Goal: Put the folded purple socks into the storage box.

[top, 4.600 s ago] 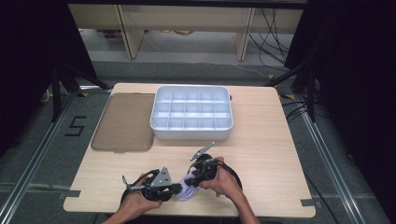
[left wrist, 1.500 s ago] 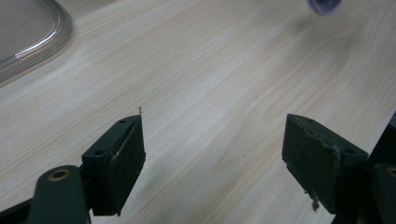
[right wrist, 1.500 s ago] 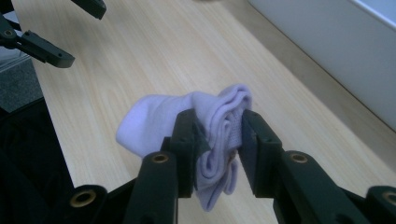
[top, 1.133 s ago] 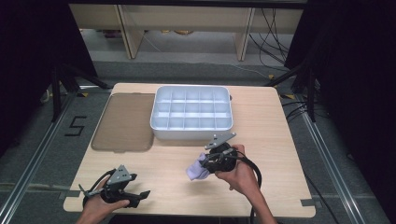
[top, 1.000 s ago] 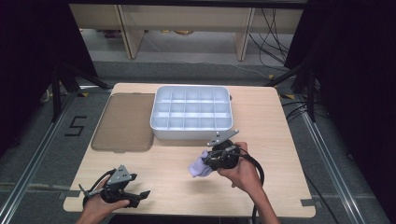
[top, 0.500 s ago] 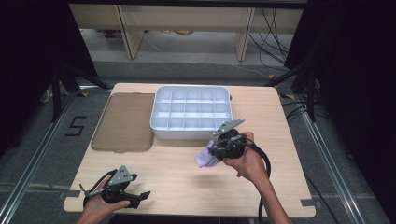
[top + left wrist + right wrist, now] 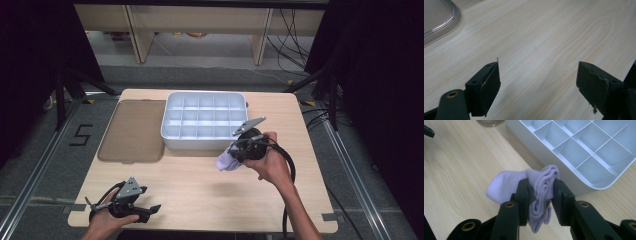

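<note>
one sock [image 7: 534, 182] pinched in right claw [image 7: 540, 195]

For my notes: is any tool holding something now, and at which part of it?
The right tool grips a lilac sock at its bunched folded end. The left tool holds nothing.

Wooden table [image 7: 200, 180] under white divided tray [image 7: 204, 120] and brown lid [image 7: 131, 131]
</note>
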Tool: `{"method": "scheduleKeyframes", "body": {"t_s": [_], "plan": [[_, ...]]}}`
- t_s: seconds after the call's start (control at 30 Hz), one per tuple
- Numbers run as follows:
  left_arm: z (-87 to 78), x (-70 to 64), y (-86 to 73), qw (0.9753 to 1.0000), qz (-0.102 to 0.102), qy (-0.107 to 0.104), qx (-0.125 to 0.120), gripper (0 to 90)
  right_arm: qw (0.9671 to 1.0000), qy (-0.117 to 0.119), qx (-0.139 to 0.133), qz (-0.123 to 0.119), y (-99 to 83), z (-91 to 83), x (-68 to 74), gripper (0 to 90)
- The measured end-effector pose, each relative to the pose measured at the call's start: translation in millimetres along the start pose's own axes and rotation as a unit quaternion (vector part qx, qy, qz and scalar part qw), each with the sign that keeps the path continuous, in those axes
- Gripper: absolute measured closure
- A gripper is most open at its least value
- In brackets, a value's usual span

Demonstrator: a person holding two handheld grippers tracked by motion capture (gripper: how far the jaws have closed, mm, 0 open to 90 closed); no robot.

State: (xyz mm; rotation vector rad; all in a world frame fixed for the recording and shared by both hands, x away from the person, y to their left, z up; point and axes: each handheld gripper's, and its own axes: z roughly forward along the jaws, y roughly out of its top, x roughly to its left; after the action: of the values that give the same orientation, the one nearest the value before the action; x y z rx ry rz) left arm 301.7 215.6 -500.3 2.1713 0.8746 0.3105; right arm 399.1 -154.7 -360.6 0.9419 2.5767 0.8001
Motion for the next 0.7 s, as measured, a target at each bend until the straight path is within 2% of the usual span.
{"method": "scheduleKeyframes", "body": {"t_s": [0.13,0.17,0.23,0.27,0.3,0.33,0.4,0.47,0.5,0.57,0.6,0.63,0.67,0.7], "plan": [[-0.3,0.1,0.1,1.0,-0.003,-0.004,-0.003,18.4,1.0,-0.004,0.002,0.004,3.5,-1.4,-4.9,69.0],[-0.3,-0.9,0.2,0.9999,-0.011,-0.005,-0.008,18.4,1.0,-0.005,0.002,0.005,3.9,-1.5,-5.6,69.0],[-1.5,0.1,0.3,1.0,-0.006,-0.004,-0.003,18.3,0.9999,-0.008,0.004,0.004,6.1,-2.9,-8.5,69.0],[-1.3,0.7,0.4,1.0,-0.006,-0.001,-0.003,18.3,0.9999,-0.011,0.004,0.005,7.3,-3.9,-10.3,69.0],[-0.6,0.3,0.1,0.9999,-0.015,0.001,-0.004,18.4,0.9999,-0.013,0.004,0.007,8.8,-4.9,-12.2,69.0],[-1.4,0.7,0.6,1.0,-0.007,-0.003,-0.005,18.4,0.9998,-0.017,0.004,0.008,10.6,-6.2,-14.8,69.0],[-1.1,-0.3,0.1,0.9998,-0.016,-0.005,-0.005,18.3,0.9997,-0.023,0.007,0.01,13.8,-8.4,-18.6,69.0],[-0.5,0.3,0.1,0.9999,-0.014,0.0,-0.004,18.3,0.9995,-0.029,0.008,0.011,17.1,-10.4,-23.4,69.0],[-0.4,-0.4,0.0,0.9998,-0.017,-0.005,-0.005,18.3,0.9993,-0.033,0.006,0.014,18.7,-11.0,-25.9,69.0],[-0.5,0.0,0.0,0.9999,-0.011,-0.002,-0.004,18.3,0.9991,-0.039,0.011,0.012,22.5,-12.1,-31.6,69.0],[-1.0,0.9,0.4,1.0,-0.003,-0.003,-0.003,18.3,0.9988,-0.043,0.012,0.021,24.4,-12.6,-33.3,69.0],[-0.3,0.2,0.1,0.9999,-0.014,-0.003,-0.003,18.3,0.9987,-0.045,0.012,0.021,26.5,-13.1,-36.6,69.0],[-0.3,-0.6,0.1,0.9998,-0.018,-0.007,-0.006,18.2,0.9987,-0.047,0.012,0.016,28.6,-12.8,-40.5,69.0],[-0.2,-0.8,0.1,0.9997,-0.02,-0.008,-0.008,18.1,0.9983,-0.052,0.013,0.023,30.7,-12.5,-42.6,69.0]]}}
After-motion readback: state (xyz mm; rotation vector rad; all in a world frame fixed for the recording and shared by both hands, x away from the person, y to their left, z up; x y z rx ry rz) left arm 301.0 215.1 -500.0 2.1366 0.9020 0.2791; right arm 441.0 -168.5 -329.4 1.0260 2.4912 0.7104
